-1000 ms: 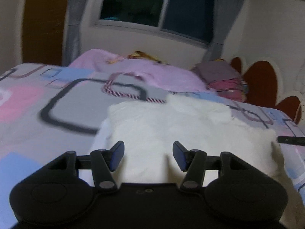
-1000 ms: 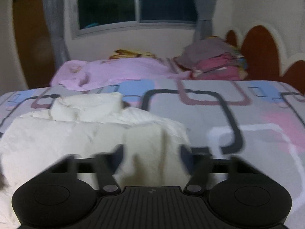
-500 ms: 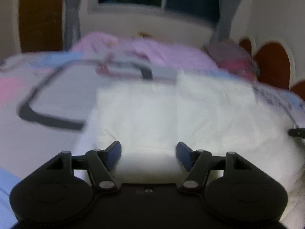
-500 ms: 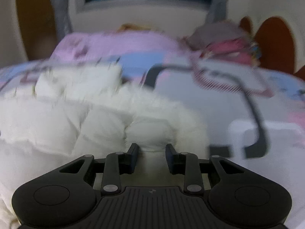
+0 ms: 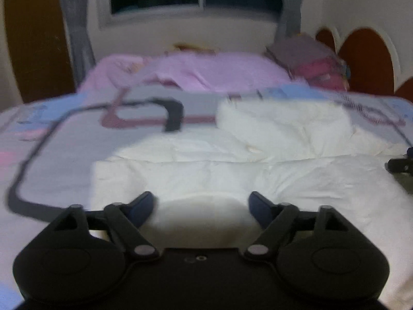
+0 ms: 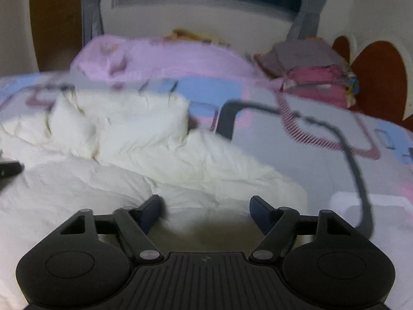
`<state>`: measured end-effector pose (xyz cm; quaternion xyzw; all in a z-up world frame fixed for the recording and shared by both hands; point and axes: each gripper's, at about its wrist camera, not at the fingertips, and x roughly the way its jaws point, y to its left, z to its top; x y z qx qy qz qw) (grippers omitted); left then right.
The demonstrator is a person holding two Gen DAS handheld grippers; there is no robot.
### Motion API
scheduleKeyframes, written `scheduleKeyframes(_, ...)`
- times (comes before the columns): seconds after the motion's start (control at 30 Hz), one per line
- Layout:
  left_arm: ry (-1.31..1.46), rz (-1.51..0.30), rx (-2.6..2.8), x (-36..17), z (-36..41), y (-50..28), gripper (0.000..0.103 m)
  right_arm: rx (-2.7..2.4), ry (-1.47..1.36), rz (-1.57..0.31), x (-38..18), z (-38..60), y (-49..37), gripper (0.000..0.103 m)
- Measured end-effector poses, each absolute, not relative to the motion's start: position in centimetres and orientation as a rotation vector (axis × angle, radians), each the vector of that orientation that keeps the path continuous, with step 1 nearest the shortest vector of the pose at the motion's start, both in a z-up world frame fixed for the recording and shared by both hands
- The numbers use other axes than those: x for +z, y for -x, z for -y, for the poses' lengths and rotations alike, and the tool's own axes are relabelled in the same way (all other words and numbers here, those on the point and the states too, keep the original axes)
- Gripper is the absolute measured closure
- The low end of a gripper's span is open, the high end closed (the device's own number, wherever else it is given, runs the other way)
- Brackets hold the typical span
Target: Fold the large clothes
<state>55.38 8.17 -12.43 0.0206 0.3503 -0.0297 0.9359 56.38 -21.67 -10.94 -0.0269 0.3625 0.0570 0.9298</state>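
The white padded garment [image 5: 232, 160] lies spread on the bed [image 5: 64, 139], its bulk in the near half of both views, with a puffy folded portion heaped toward the far side and a thick near edge running just ahead of both tools. Half a second ago the right gripper [image 6: 206, 208] had its jaws drawn close together right at that near edge; now they stand wide apart with only the fabric's surface between them, pinching nothing, which reads as a release after setting a layer down. The left gripper [image 5: 200, 205] shows jaws spread just as wide, as they were in the earlier views, empty and poised over the near left part of the garment. Both cameras have risen a little, so more of the patterned bedspread shows around the white mass. My judgement is that one fold has just been laid and the garment, though more compact, remains lumpy, so another fold or a smoothing pass is likely needed. A dark sliver of each tool shows at the other view's edge. Farther off lie a pink blanket [image 6: 160, 56] and a stack of folded clothes [image 6: 317, 77] near the headboard [image 6: 379, 72].
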Motion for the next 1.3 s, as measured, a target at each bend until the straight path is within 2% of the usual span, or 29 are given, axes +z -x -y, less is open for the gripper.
scheduleKeyframes(0.1, -0.034, -0.611, -0.087, -9.8, -8.1, -50.5, 0.024, 0.177, 0.016, -0.695, -8.9, 21.7, -52.2, 0.028)
scheduleKeyframes(0.17, -0.003, -0.622, -0.091, -9.5, -8.3, -47.3, 0.028, 0.172, 0.013, -0.696, -8.7, 21.9, -49.8, 0.028)
scheduleKeyframes(0.23, 0.028, -0.689, -0.101, -10.1, -8.6, -44.7, 0.04, 0.153, -0.016, -0.723, -8.9, 22.5, -48.0, 0.028)
scheduleKeyframes(0.27, 0.005, -0.719, -0.102, -10.6, -8.5, -43.9, 0.052, 0.142, -0.021, -0.733, -9.0, 22.8, -47.2, 0.028)
scheduleKeyframes(0.3, -0.025, -0.752, -0.105, -11.1, -8.3, -43.2, 0.058, 0.129, -0.025, -0.755, -9.2, 23.1, -46.4, 0.028)
scheduleKeyframes(0.33, -0.039, -0.784, -0.113, -11.5, -8.4, -42.7, 0.06, 0.123, -0.035, -0.779, -9.4, 23.3, -45.9, 0.028)
scheduleKeyframes(0.37, -0.035, -0.81, -0.114, -11.9, -8.5, -42.3, 0.061, 0.124, -0.053, -0.808, -9.7, 23.6, -45.3, 0.032)
scheduleKeyframes(0.4, -0.023, -0.826, -0.114, -12.2, -8.7, -42.1, 0.062, 0.124, -0.06, -0.826, -9.8, 23.6, -44.7, 0.04)
scheduleKeyframes(0.43, -0.003, -0.833, -0.113, -12.4, -9.0, -42.1, 0.063, 0.115, -0.057, -0.85, -10.2, 23.6, -44.3, 0.053)
scheduleKeyframes(0.5, 0.041, -0.842, -0.116, -12.5, -9.5, -42.6, 0.068, 0.098, -0.064, -0.882, -11.0, 23.6, -44.0, 0.054)
scheduleKeyframes(0.63, 0.073, -0.843, -0.118, -12.6, -9.3, -44.4, 0.07, 0.093, -0.047, -0.9, -11.8, 22.7, -44.4, 0.055)
scheduleKeyframes(0.7, 0.083, -0.843, -0.088, -13.2, -9.8, -45.9, 0.08, 0.089, -0.073, -0.909, -12.5, 22.7, -45.6, 0.055)
scheduleKeyframes(0.9, 0.119, -0.863, -0.058, -13.2, -11.2, -46.4, 0.08, 0.08, -0.095, -0.911, -12.5, 22.9, -46.1, 0.055)
scheduleKeyframes(0.97, 0.102, -0.867, -0.074, -12.7, -11.4, -44.9, 0.075, 0.076, -0.077, -0.905, -11.6, 23.4, -45.1, 0.055)
scheduleKeyframes(1.1, 0.035, -0.801, -0.089, -10.5, -11.2, -41.9, 0.074, 0.068, -0.057, -0.793, -8.6, 24.6, -43.5, 0.055)
scheduleKeyframes(1.2, 0.011, -0.701, -0.104, -9.6, -10.4, -43.0, 0.067, 0.052, -0.067, -0.741, -8.1, 24.7, -45.2, 0.055)
scheduleKeyframes(1.3, 0.006, -0.706, -0.093, -10.8, -9.9, -45.8, 0.065, 0.004, -0.061, -0.779, -9.6, 24.7, -47.6, 0.055)
